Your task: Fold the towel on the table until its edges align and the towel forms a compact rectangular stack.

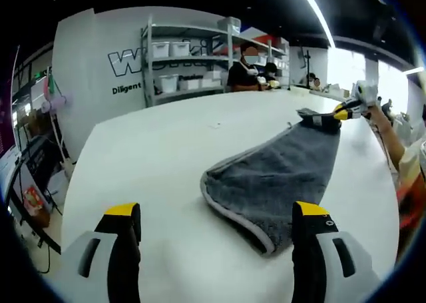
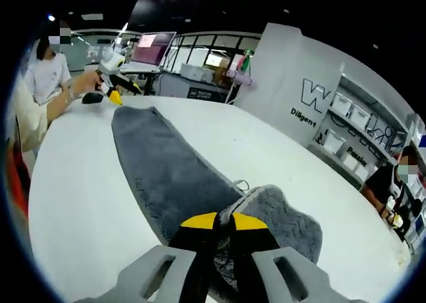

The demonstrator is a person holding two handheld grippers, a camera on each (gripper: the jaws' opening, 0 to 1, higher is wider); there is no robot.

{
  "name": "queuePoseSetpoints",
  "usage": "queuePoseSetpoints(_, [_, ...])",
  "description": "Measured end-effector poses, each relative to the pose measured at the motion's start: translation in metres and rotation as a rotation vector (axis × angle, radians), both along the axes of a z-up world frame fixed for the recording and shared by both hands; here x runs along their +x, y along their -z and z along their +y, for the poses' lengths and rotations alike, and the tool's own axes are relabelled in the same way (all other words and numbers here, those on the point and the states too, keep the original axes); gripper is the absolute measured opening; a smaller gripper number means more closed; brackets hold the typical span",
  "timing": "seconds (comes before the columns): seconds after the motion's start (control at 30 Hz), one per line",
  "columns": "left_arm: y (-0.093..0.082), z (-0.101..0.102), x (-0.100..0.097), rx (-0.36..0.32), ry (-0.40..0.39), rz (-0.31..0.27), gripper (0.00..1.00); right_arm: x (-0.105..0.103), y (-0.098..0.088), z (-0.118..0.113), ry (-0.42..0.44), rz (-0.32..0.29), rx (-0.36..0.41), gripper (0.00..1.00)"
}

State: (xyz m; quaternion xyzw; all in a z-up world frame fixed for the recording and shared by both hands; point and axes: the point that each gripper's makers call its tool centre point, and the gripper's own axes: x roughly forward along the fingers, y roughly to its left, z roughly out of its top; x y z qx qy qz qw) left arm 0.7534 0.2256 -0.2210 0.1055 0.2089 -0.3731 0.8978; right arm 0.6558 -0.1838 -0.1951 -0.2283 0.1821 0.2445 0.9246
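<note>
Grey terry towel (image 2: 166, 170) long on white table (image 1: 166, 156), fold barely started. Right gripper (image 2: 223, 224) pinching corner, left gripper (image 1: 216, 220) spread, probably idle.

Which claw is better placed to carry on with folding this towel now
Probably the right claw: it is shut on the grey towel. The left claw is open, short of the towel's near edge.

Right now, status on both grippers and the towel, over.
Right gripper shut on a bunched towel corner. Left gripper open, jaws clear of the cloth, near its folded end. Towel part-folded on the white table. Nothing in the way.
</note>
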Motion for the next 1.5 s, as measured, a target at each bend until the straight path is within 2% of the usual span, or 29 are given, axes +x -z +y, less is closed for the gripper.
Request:
queuePoseSetpoints(0.47, [0.0,-0.016,-0.019,0.017,0.111,0.012,0.92,0.008,0.002,0.046,-0.084,0.027,0.04,0.03])
queuePoseSetpoints(0.97, [-0.001,-0.022,-0.028,0.008,0.154,0.031,0.92,0.016,-0.002,0.083,-0.145,0.032,0.062,0.03])
queuePoseSetpoints(1.5, [0.0,-0.024,-0.033,0.01,0.176,0.042,0.92,0.021,-0.008,0.136,-0.253,0.041,0.087,0.03])
